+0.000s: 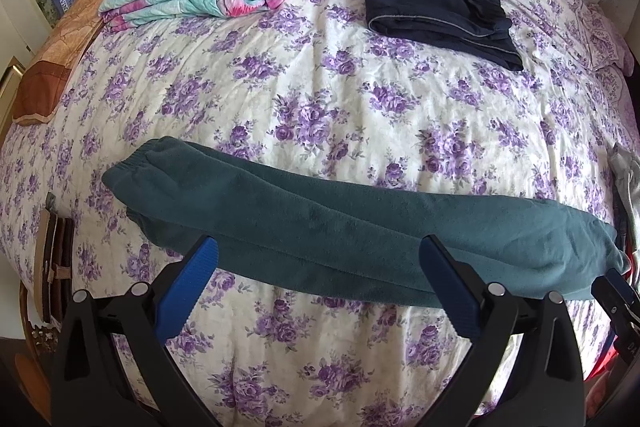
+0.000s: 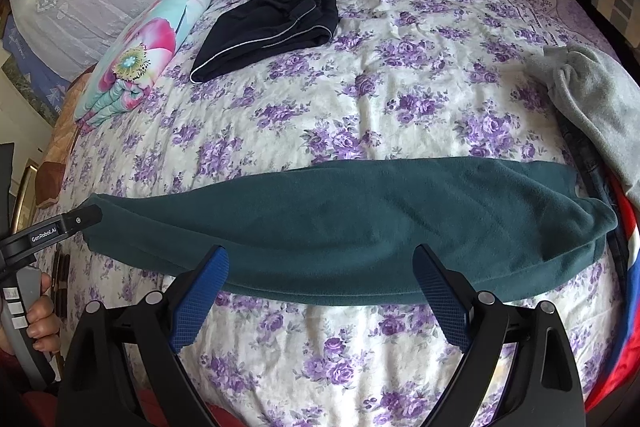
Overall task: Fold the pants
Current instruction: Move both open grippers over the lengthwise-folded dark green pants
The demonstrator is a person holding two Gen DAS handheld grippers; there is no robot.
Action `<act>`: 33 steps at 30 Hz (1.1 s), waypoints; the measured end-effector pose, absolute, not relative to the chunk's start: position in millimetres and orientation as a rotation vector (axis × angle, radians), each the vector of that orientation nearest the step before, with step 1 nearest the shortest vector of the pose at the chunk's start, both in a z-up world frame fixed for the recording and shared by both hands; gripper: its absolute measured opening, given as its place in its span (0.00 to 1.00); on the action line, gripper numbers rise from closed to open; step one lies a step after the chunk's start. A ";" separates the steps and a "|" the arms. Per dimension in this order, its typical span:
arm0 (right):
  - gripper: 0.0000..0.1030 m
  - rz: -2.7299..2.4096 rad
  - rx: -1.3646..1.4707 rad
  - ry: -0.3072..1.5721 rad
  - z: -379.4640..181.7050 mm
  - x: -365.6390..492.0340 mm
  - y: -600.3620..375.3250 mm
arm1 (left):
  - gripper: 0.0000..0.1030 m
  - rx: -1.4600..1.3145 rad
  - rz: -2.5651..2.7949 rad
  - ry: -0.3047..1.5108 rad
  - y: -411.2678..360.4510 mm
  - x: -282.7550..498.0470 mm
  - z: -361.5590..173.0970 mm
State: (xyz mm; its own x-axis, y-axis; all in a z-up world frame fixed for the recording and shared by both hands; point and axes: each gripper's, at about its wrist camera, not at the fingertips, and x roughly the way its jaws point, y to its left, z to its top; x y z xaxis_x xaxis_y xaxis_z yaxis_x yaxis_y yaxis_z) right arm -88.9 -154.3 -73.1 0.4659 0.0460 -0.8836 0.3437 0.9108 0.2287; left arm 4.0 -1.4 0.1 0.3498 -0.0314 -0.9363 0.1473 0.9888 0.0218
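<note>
floral bedspread (image 1: 320, 99); teal pants (image 1: 340, 227) laid flat.

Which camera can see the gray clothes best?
The right wrist camera. There the gray clothes lie in plain sight at the bed's right edge, soft and crumpled. The left wrist camera catches only a thin gray sliver at its right border.

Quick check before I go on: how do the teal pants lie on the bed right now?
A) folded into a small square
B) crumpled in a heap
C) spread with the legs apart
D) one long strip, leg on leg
D: the teal pants stretch sideways across the floral bedspread as one long strip, both cuffs stacked at the left end.
</note>
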 end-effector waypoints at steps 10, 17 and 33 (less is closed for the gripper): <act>0.91 -0.183 0.391 1.089 -76.6 -85.7 -150.4 | 0.95 0.088 -0.112 1.216 2.7 2.7 -3.0; 0.91 -0.193 0.393 1.104 -81.3 -89.3 -149.4 | 0.95 0.095 -0.113 1.214 3.2 -1.3 -2.3; 0.91 -0.221 0.426 1.140 -97.1 -95.3 -158.1 | 0.95 0.096 -0.089 1.268 6.3 -4.4 -13.2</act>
